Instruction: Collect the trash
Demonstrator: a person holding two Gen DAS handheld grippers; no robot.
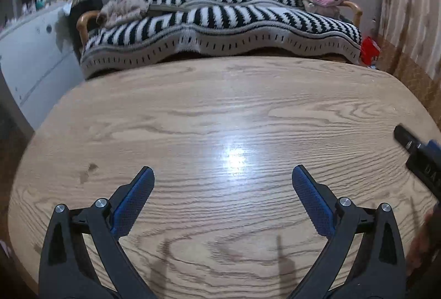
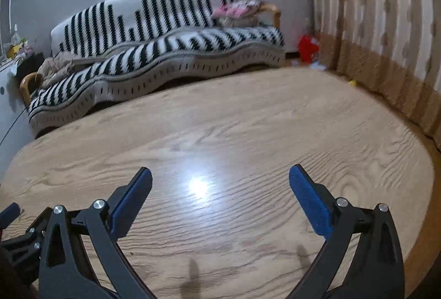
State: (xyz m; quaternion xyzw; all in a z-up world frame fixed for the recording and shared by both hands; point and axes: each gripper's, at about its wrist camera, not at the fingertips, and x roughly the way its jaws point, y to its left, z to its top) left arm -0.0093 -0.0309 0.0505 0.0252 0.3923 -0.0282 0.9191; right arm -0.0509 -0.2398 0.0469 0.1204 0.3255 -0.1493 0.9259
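My left gripper (image 1: 223,175) is open and empty, low over a round wooden table (image 1: 220,111). My right gripper (image 2: 220,175) is also open and empty over the same table (image 2: 248,120). No trash shows on the tabletop in either view. The right gripper's black and blue body (image 1: 421,158) shows at the right edge of the left wrist view. Part of the left gripper (image 2: 16,227) shows at the lower left of the right wrist view.
A sofa with a black-and-white striped cover (image 1: 220,20) (image 2: 154,59) stands behind the table. A red object (image 1: 369,49) (image 2: 308,48) lies on the floor by a striped beige curtain (image 2: 372,23). A white cabinet (image 1: 33,51) with small items stands at the left.
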